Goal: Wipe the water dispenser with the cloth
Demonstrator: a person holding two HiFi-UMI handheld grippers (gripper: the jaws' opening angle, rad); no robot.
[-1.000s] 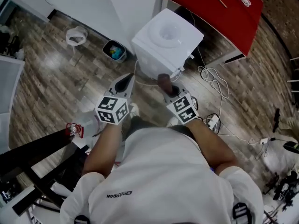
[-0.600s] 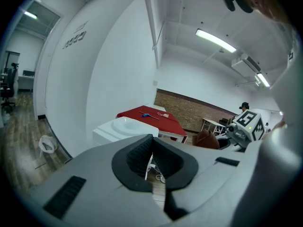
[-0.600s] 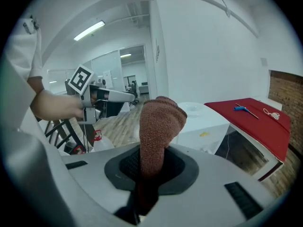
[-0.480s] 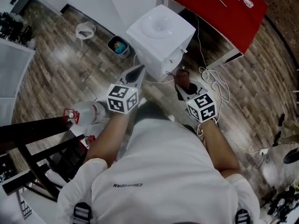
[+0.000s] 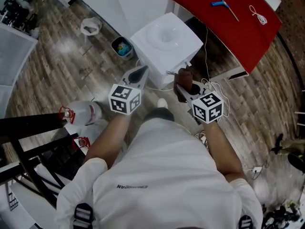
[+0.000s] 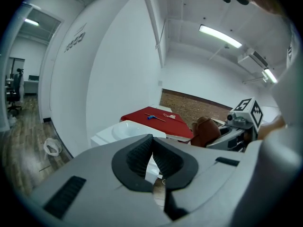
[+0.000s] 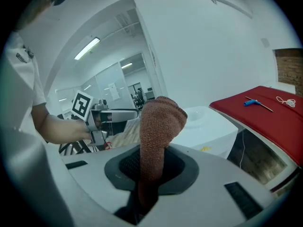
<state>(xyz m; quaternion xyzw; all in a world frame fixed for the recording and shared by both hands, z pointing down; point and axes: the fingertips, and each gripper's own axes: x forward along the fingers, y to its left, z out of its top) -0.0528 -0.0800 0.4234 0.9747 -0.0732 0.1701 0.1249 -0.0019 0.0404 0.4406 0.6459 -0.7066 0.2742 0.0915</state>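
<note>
The white water dispenser (image 5: 164,42) stands on the wooden floor ahead of me, its round top recess bare; it also shows in the left gripper view (image 6: 124,132) and the right gripper view (image 7: 208,122). My right gripper (image 5: 181,86) is shut on a brown cloth (image 5: 184,78), folded and standing up between its jaws (image 7: 158,141), just off the dispenser's near right corner. My left gripper (image 5: 137,74) hovers by the near left corner, its jaws closed together with nothing between them (image 6: 152,156).
A red table (image 5: 228,20) with a blue tool (image 5: 218,4) and a white cord stands behind the dispenser. White cables (image 5: 217,89) trail on the floor at right. A small bin (image 5: 121,47) sits left of the dispenser. Black frames (image 5: 28,142) and red-capped jugs (image 5: 78,113) lie at left.
Both grippers have stayed close to the dispenser's near side while my view shifted. The right gripper still holds the cloth.
</note>
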